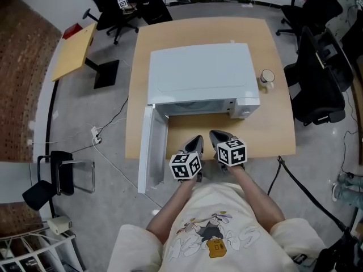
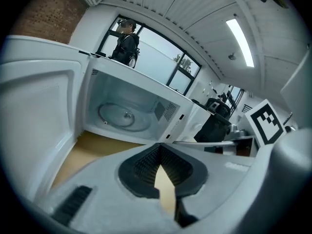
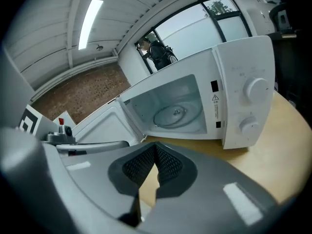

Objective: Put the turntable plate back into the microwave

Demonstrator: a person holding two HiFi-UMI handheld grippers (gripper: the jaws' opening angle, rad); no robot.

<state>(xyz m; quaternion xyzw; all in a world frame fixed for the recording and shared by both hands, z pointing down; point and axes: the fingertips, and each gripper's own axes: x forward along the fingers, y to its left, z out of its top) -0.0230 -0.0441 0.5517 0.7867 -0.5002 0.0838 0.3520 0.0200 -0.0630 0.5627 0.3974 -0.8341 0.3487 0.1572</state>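
Observation:
The white microwave (image 1: 198, 75) stands on the wooden table (image 1: 266, 135) with its door (image 1: 148, 149) swung open to the left. The glass turntable plate (image 2: 124, 116) lies flat on the oven floor, also seen in the right gripper view (image 3: 176, 113). My left gripper (image 1: 195, 141) and right gripper (image 1: 218, 136) hover side by side above the table's front edge, pointing at the open cavity. The left gripper (image 2: 158, 155) is shut with nothing between its pads. So is the right gripper (image 3: 155, 152). Neither touches the plate or the oven.
A small cup (image 1: 266, 77) sits on the table right of the microwave. Black office chairs (image 1: 317, 84) stand to the right and at the back. A small side table (image 1: 74, 50) and floor cables (image 1: 108, 135) lie left. A person (image 2: 126, 43) stands far off by the window.

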